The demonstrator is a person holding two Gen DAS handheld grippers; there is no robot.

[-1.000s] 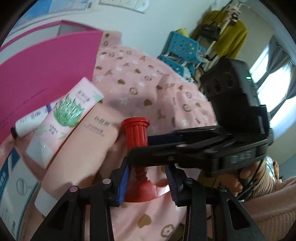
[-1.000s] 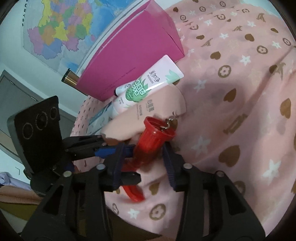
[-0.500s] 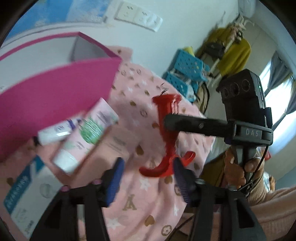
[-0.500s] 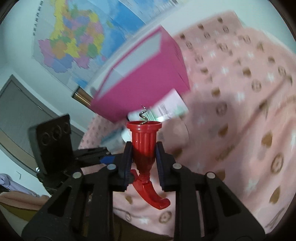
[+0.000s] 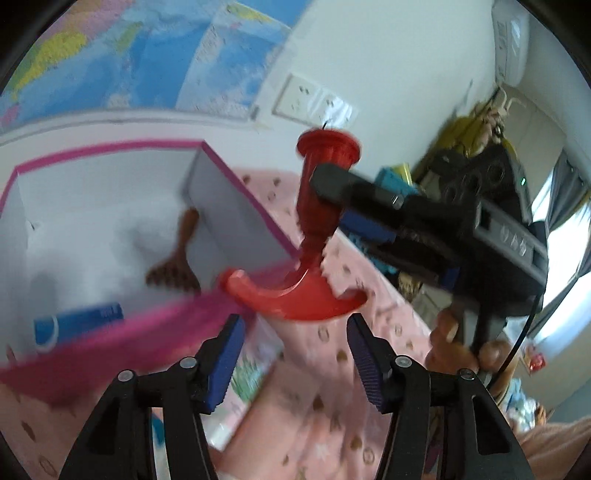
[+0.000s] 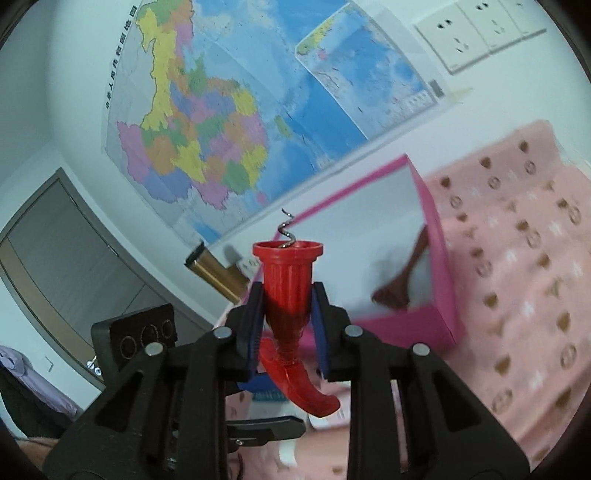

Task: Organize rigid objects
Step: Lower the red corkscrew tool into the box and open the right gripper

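My right gripper is shut on a red plastic corkscrew and holds it upright in the air, metal spiral up. In the left wrist view the corkscrew hangs beside the near right corner of an open pink box, with the right gripper clamping its barrel. My left gripper is open and empty just below the corkscrew's curved handle. The pink box holds a brown wooden comb and a blue packet.
A pink patterned cloth covers the surface. A green-and-white tube lies blurred below the box. A wall map and sockets are behind. A gold cylinder stands left of the box. Blue baskets stand far right.
My right gripper has lifted the corkscrew off the cloth and higher, toward the pink box. Both views have tilted up, so the box's inside shows. My left gripper stays open.
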